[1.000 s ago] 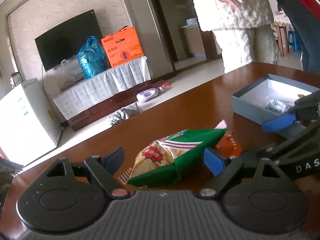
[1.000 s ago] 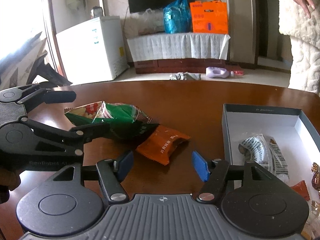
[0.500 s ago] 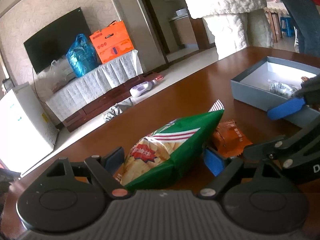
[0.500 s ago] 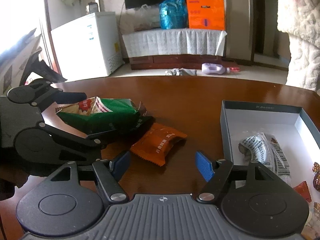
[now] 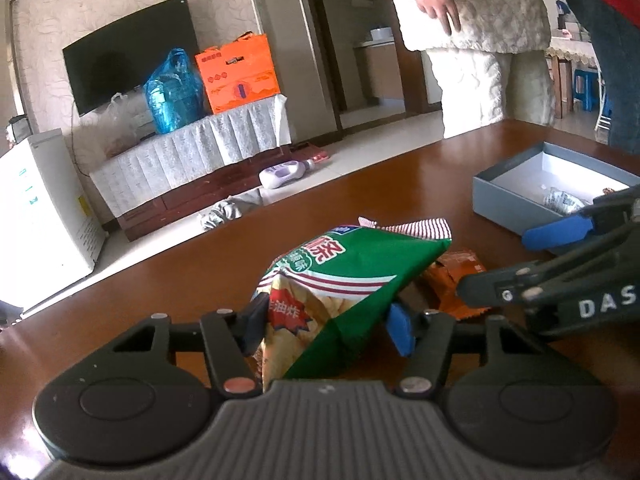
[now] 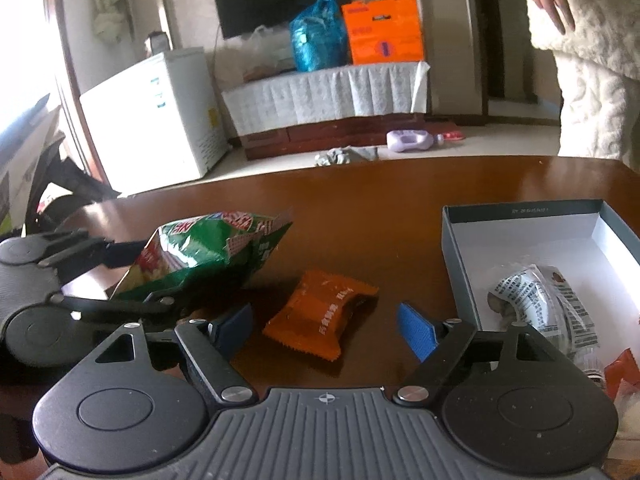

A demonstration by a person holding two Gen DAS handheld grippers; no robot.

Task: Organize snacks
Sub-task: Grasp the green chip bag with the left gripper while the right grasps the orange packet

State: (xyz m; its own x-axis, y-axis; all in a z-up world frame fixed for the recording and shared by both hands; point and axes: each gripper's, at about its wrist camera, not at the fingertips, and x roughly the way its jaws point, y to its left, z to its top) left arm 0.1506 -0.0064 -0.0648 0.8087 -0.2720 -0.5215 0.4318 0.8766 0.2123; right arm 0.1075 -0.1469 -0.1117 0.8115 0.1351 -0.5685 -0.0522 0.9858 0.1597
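Observation:
A green chip bag (image 5: 352,272) sits crumpled between the fingers of my left gripper (image 5: 328,320). Its jaws are closing, and both pads press the bag's sides; its far end tips up off the table. In the right wrist view the same bag (image 6: 208,248) shows at the left. An orange snack packet (image 6: 320,316) lies flat on the table just ahead of my right gripper (image 6: 326,332). That gripper's jaws are opening and the pads touch nothing. The grey box (image 6: 520,216) with a white inside stands at the right and holds a printed wrapped snack (image 6: 540,300).
The brown wooden table (image 6: 360,200) stretches beyond the snacks to a curved far edge. A person in a white fleece coat (image 6: 592,80) stands past its far right side. Off the table are a white freezer (image 6: 160,112) and a cloth-covered TV stand.
My left jaws have come in onto the green bag, which is now crumpled and raised at its far end. My right jaws have spread wider in front of the orange packet.

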